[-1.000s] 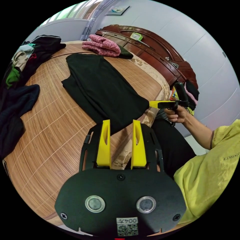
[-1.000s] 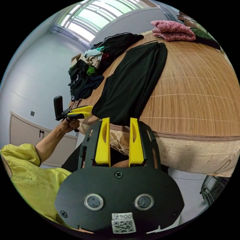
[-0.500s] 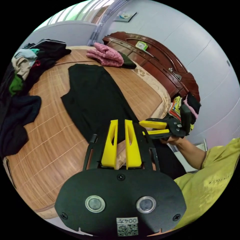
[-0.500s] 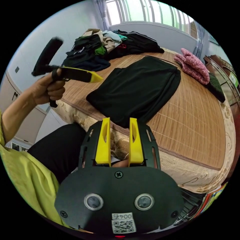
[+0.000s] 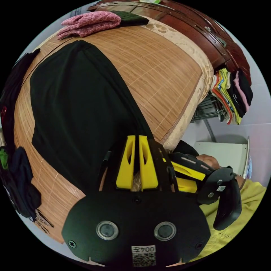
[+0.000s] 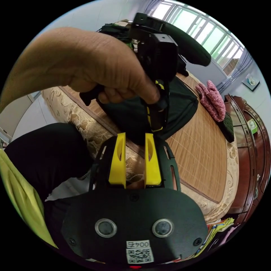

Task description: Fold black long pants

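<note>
Bamboo mat [image 5: 158, 70] under black pants [image 5: 76, 113], left gripper [image 5: 137, 138] nearly closed at their edge.

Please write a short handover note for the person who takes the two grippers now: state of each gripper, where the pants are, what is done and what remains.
Left gripper: jaws nearly together at the near end of the black pants; whether they pinch cloth cannot be told.
Right gripper: jaws apart, empty, over the bed edge, close beside the left one.
Pants: lying flat and lengthwise on the bamboo mat, legs apparently laid together.
Done: the pants are spread out straight.
Left: probably grip the near end and fold it toward the far end.
</note>
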